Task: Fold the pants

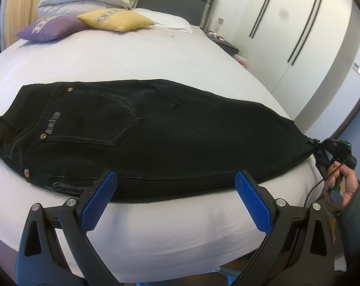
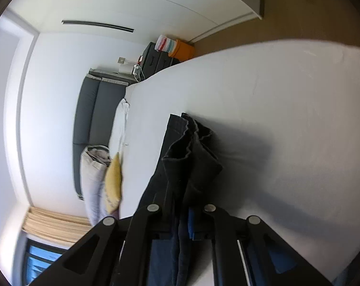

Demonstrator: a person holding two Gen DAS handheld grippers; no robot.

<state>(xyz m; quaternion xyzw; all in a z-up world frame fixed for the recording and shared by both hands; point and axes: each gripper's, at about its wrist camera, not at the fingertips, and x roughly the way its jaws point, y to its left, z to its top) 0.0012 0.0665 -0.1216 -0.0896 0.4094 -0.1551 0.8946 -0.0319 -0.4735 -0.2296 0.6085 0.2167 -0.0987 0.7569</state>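
Pants (image 1: 156, 138) black, folded lengthwise, hems pinched.

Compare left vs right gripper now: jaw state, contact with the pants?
The left gripper has its jaws wide apart, while the right gripper is shut. The left gripper holds nothing, its blue pads poised at the near edge of the black pants; the right gripper clamps the pants' leg end, hems bunched ahead of its fingers. Both are black-framed with blue pads.

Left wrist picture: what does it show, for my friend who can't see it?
Black pants lie flat on a white bed, folded lengthwise. The left hand-held gripper hangs open over their near edge, while the right hand-held gripper pinches the leg end. Pillows sit by the headboard.
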